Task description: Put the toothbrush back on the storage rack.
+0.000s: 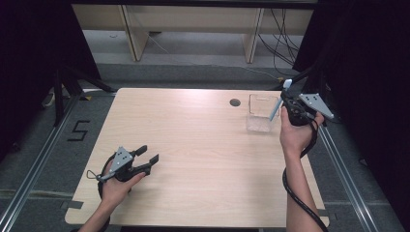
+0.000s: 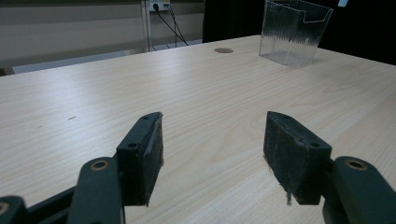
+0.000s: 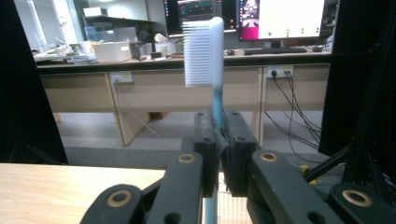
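Right gripper (image 3: 218,140) is clamped on a toothbrush (image 3: 212,56), bristle head up, handle angled down into the clear plastic holder (image 1: 261,113) at the table's (image 1: 203,145) far right. Left gripper (image 1: 147,159) rests near the front left of the table, jaws apart, holding nothing.

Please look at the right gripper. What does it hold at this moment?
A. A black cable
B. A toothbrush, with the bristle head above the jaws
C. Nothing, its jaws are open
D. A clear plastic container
B: in the right gripper view, the right gripper is closed on the handle of the toothbrush, whose white bristle head stands above the jaws.
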Demonstrator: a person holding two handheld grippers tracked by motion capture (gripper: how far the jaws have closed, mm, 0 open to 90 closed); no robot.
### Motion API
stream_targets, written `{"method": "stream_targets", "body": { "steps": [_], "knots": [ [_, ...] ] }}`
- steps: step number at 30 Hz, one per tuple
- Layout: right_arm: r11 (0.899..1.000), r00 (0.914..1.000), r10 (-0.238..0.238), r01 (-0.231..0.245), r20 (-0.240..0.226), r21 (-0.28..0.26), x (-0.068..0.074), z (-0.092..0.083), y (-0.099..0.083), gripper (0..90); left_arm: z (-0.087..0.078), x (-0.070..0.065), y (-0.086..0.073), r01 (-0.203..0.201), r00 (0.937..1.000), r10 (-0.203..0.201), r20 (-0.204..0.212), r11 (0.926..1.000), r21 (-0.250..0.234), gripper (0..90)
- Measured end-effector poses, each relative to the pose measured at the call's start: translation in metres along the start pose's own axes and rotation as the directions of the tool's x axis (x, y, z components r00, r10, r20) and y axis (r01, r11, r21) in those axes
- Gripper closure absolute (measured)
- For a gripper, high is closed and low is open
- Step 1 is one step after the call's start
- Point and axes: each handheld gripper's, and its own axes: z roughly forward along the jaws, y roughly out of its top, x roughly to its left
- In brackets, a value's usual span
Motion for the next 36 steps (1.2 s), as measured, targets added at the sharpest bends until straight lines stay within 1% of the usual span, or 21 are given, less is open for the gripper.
{"method": "stream_targets", "body": {
  "steps": [3, 4, 5, 6, 7, 8, 12, 13, 14, 15, 16, 19, 22, 24, 25, 29, 30, 31, 32, 35, 36],
  "knots": [
    [1.000, 1.0000, 0.004, -0.004, 0.008, -0.003, -0.002, 0.003, 0.002, 85.9, 0.000, 0.000, 0.000, 0.006, 1.0000, -0.006, -0.002, 1.0000, 0.002, 37.6],
    [1.000, 0.9999, 0.008, -0.008, 0.011, -0.003, -0.003, 0.004, 0.003, 85.9, 0.000, 0.000, 0.000, 0.002, 1.0000, -0.002, -0.001, 1.0000, 0.001, 37.6],
    [1.000, 0.9999, 0.007, -0.007, 0.013, -0.011, -0.004, 0.006, 0.003, 85.9, 0.000, 0.001, 0.000, -0.019, 0.9998, 0.019, -0.001, 0.9998, 0.003, 37.6],
    [1.000, 0.9999, 0.007, -0.007, 0.015, -0.004, -0.005, 0.006, 0.004, 85.9, -0.001, 0.001, 0.001, -0.019, 0.9998, 0.019, -0.008, 0.9997, 0.016, 37.6],
    [1.000, 0.9998, 0.009, -0.009, 0.015, -0.016, -0.005, 0.009, 0.004, 85.9, -0.001, 0.001, 0.000, -0.020, 0.9998, 0.020, -0.007, 0.9997, 0.016, 37.6],
    [1.000, 0.9998, 0.006, -0.005, 0.020, -0.005, -0.006, 0.009, 0.005, 85.9, -0.001, 0.001, 0.000, -0.019, 0.9998, 0.019, -0.008, 0.9997, 0.016, 37.6],
    [1.000, 0.9997, -0.001, 0.001, 0.024, -0.009, -0.008, 0.014, 0.004, 85.8, -0.001, 0.001, 0.000, -0.020, 0.9998, 0.020, -0.008, 0.9997, 0.017, 37.6],
    [1.000, 0.9995, 0.009, -0.009, 0.030, -0.004, -0.008, 0.015, 0.004, 85.9, -0.001, 0.002, 0.000, -0.020, 0.9998, 0.021, -0.008, 0.9997, 0.017, 37.6],
    [1.000, 0.9994, 0.003, -0.003, 0.034, -0.009, -0.009, 0.016, 0.004, 85.8, -0.001, 0.002, 0.000, -0.020, 0.9998, 0.020, -0.008, 0.9997, 0.016, 37.6],
    [1.000, 0.9993, 0.007, -0.007, 0.036, -0.001, -0.010, 0.017, 0.004, 85.8, -0.001, 0.002, 0.000, -0.020, 0.9998, 0.020, -0.008, 0.9997, 0.016, 37.6],
    [1.000, 0.9992, 0.011, -0.011, 0.038, -0.006, -0.010, 0.018, 0.003, 85.8, -0.001, 0.002, 0.000, -0.020, 0.9998, 0.020, -0.008, 0.9997, 0.016, 37.6],
    [1.000, 0.9991, 0.004, -0.004, 0.042, -0.007, -0.013, 0.020, 0.003, 85.8, -0.001, 0.002, 0.000, -0.013, 0.9999, 0.013, -0.011, 0.9998, 0.015, 37.6],
    [1.000, 0.9983, 0.018, -0.018, 0.055, -0.006, -0.014, 0.022, 0.002, 85.8, -0.001, 0.002, -0.001, -0.013, 0.9999, 0.013, -0.011, 0.9998, 0.017, 37.6],
    [1.000, 0.9982, 0.004, -0.004, 0.060, 0.002, -0.015, 0.024, 0.002, 85.8, -0.001, 0.002, -0.001, -0.016, 0.9998, 0.016, -0.010, 0.9997, 0.019, 37.6],
    [1.000, 0.9981, 0.017, -0.017, 0.059, -0.004, -0.015, 0.024, 0.002, 85.7, 0.000, 0.002, -0.001, -0.016, 0.9998, 0.016, -0.009, 0.9997, 0.019, 37.6],
    [1.000, 0.9976, 0.015, -0.014, 0.068, -0.011, -0.016, 0.028, 0.002, 85.7, 0.000, 0.002, -0.002, -0.016, 0.9999, 0.016, -0.004, 0.9997, 0.016, 37.6],
    [1.000, 0.9976, 0.006, -0.006, 0.069, -0.006, -0.017, 0.029, 0.002, 85.7, 0.001, 0.000, -0.003, 0.014, 0.9999, -0.014, -0.008, 0.9998, 0.014, 37.6],
    [1.000, 0.9975, 0.010, -0.009, 0.070, -0.009, -0.017, 0.030, 0.002, 85.7, 0.001, 0.000, -0.003, 0.015, 0.9999, -0.015, -0.009, 0.9998, 0.015, 37.6],
    [1.000, 0.9975, 0.009, -0.008, 0.070, -0.008, -0.018, 0.031, 0.001, 85.6, 0.001, 0.001, -0.003, 0.006, 1.0000, -0.006, -0.002, 0.9999, 0.009, 37.6],
    [1.000, 0.9969, 0.016, -0.016, 0.077, -0.004, -0.019, 0.033, 0.000, 85.6, 0.001, 0.001, -0.003, 0.008, 1.0000, -0.008, -0.003, 0.9999, 0.010, 37.6],
    [1.000, 0.9969, 0.011, -0.011, 0.078, -0.004, -0.020, 0.033, 0.000, 85.6, 0.001, 0.002, -0.003, 0.010, 0.9999, -0.010, -0.005, 0.9999, 0.011, 37.6]
  ]
}}
